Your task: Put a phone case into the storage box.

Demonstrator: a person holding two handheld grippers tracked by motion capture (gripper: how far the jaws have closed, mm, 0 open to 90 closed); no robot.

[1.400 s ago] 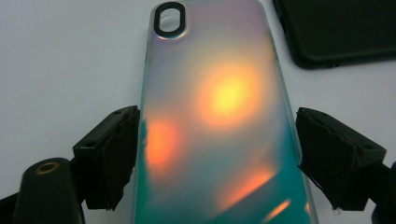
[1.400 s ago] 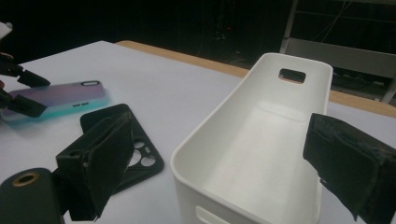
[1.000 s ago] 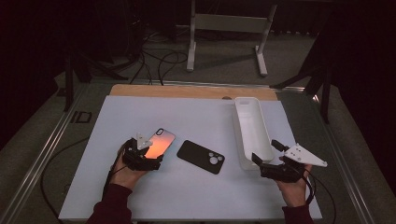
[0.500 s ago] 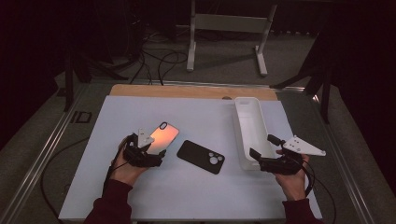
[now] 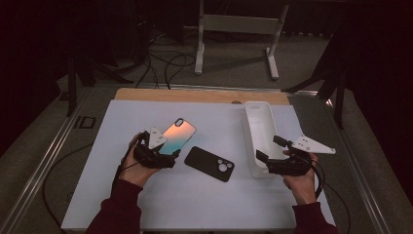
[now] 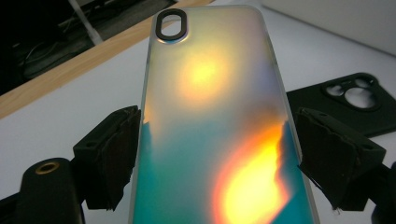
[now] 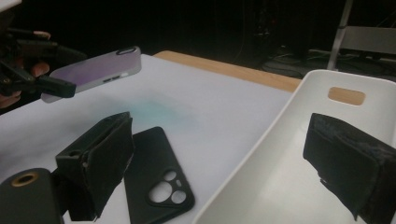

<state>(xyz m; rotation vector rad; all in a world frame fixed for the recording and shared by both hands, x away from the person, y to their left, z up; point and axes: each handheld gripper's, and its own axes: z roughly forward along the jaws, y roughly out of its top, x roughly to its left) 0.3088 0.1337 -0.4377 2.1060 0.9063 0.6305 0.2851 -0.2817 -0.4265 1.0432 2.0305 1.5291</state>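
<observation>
An iridescent orange-teal phone case [image 5: 178,136] is held tilted above the white mat, with my left gripper [image 5: 168,156] shut on its lower end. In the left gripper view both jaws press the long edges of the iridescent case [image 6: 210,116]. A black phone case [image 5: 209,164] lies flat on the mat between my hands, camera holes toward me. My right gripper [image 5: 269,148] stands open, its jaws astride the near left wall of the long white tray [image 5: 258,126]. The right gripper view has the tray wall [image 7: 289,163] between the jaws and the black case [image 7: 154,177] beside the left jaw.
The white mat [image 5: 146,204] covers most of the table, with a wooden strip [image 5: 195,95] along its far edge. Metal rails run down both table sides. Behind the table stand a metal frame [image 5: 234,29] and loose cables on the floor.
My left gripper has lifted the iridescent case and carried it a little up and to the right. The right gripper has edged left onto the tray's wall.
</observation>
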